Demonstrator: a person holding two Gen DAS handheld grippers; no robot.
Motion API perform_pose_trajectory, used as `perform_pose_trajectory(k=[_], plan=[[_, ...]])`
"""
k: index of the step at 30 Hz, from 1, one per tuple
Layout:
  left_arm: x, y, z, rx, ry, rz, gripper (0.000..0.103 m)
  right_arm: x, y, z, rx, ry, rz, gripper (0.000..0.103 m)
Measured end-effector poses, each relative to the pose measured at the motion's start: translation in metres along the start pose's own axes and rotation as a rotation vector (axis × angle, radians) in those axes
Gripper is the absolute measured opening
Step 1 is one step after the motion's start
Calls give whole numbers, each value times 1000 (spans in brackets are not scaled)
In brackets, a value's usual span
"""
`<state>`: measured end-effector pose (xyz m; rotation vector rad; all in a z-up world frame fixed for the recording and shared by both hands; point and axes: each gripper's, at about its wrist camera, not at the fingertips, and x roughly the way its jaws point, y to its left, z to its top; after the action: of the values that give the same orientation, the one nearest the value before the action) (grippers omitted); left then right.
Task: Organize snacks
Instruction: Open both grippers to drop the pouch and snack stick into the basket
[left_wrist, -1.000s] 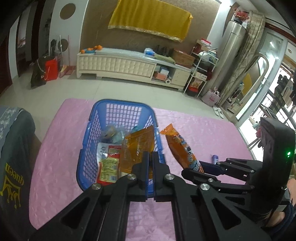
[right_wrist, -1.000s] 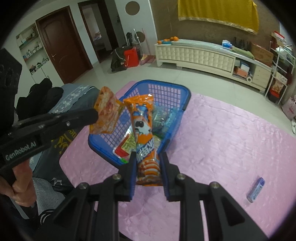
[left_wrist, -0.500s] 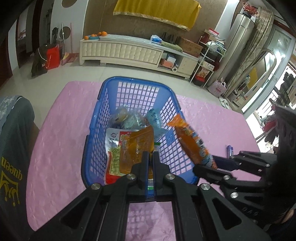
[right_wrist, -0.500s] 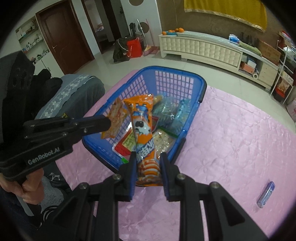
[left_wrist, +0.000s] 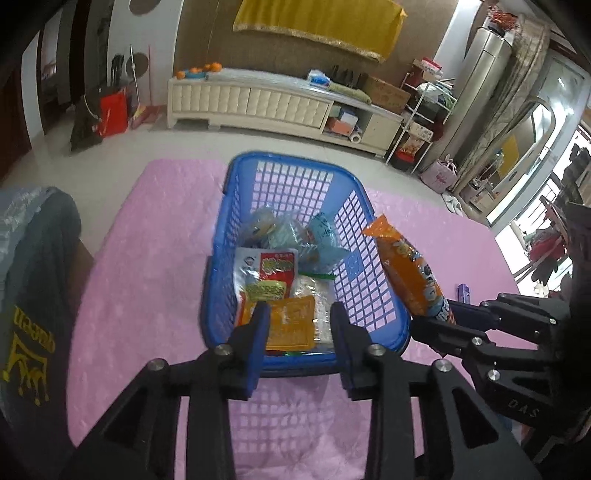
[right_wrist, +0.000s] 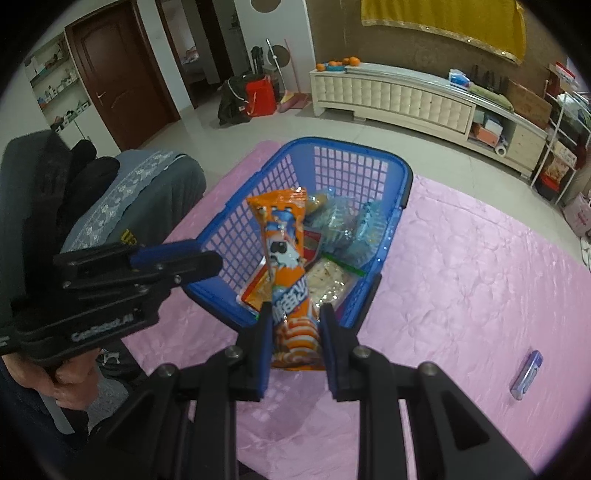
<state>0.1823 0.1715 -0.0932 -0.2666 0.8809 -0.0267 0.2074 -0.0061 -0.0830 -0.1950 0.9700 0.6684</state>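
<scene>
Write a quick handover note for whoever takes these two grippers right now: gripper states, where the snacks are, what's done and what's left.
Left gripper: jaws opening, nothing pressed between them; the small orange packet lies in the blue basket.
Right gripper: shut on the long orange snack pack, held upright over the basket's near edge.
Done: several snacks already in the basket.
Left: drop the long pack in; a small blue item lies on the pink cloth.

Pale tiled floor (left_wrist: 110, 147), long cream cabinet (left_wrist: 258, 103), yellow wall cloth (left_wrist: 317, 22), dark wooden door (right_wrist: 114, 85)
</scene>
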Motion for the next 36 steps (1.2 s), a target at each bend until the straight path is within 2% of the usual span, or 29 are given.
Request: perform_pose_trajectory(k=[3, 8, 15, 25, 32, 34, 36], plan=[[-12, 3, 0, 7, -28, 12, 36, -2, 5, 0, 10, 2, -1, 28], [-26, 15, -1, 13, -62, 30, 53, 0, 15, 8, 14, 1, -20, 28], [-11, 31, 7, 12, -22, 49, 61, 17, 19, 17, 56, 29, -68, 28], [16, 46, 7, -17, 2, 17, 64, 62, 10, 32, 67, 126, -176, 28], [32, 49, 4, -35, 24, 1, 64, 79, 10, 34, 52, 146, -239, 28], [32, 47, 2, -17, 30, 21, 64, 83, 9, 33, 51, 148, -251, 28], [31, 41, 1, 14, 29, 51, 64, 85, 7, 34, 57, 138, -264, 37]])
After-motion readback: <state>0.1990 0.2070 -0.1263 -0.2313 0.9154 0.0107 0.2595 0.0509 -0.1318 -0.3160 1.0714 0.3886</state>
